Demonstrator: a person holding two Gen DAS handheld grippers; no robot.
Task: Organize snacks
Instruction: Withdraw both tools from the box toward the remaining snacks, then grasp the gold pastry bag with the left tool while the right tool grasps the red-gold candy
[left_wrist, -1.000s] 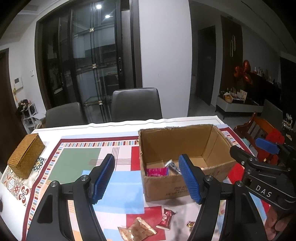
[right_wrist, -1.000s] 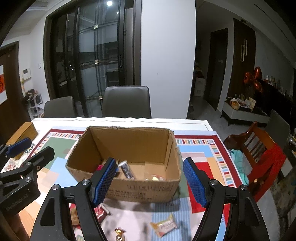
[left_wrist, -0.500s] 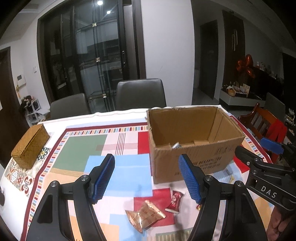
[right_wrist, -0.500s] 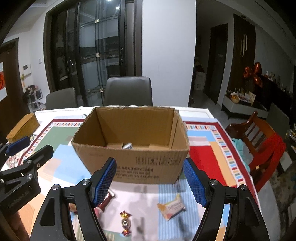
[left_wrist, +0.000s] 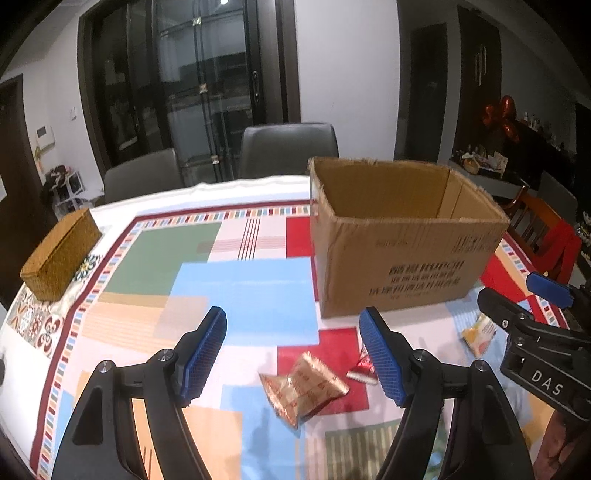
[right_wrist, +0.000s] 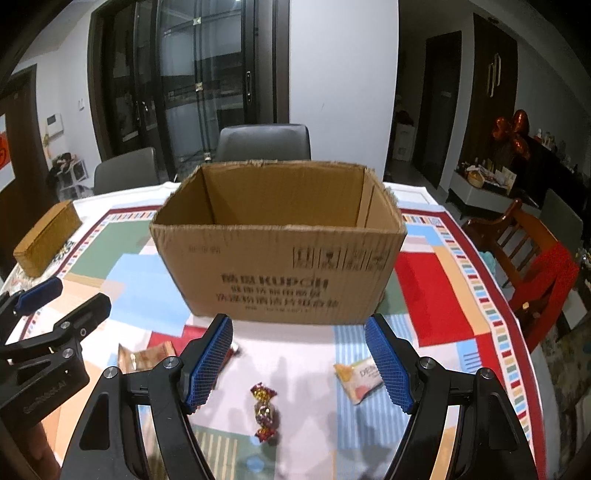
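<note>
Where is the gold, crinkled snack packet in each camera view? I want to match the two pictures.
Left wrist view: gold snack packet lies low centre, on the tablecloth between the gripper fingers.
Right wrist view: same packet lies lower left, partly hidden behind the left finger.
Shared landmark: the cardboard box, behind the packet in both.

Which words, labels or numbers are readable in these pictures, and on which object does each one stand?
"DAS": white letters on the black body of the right gripper, seen from the left wrist.
"KUPOH", roughly, partly blurred: front of the cardboard box.
Lines under it and the symbols above on the box: too blurred.
"DEN...", cut off: on the white snack packet.
Print on the left gripper body: unreadable.
</note>
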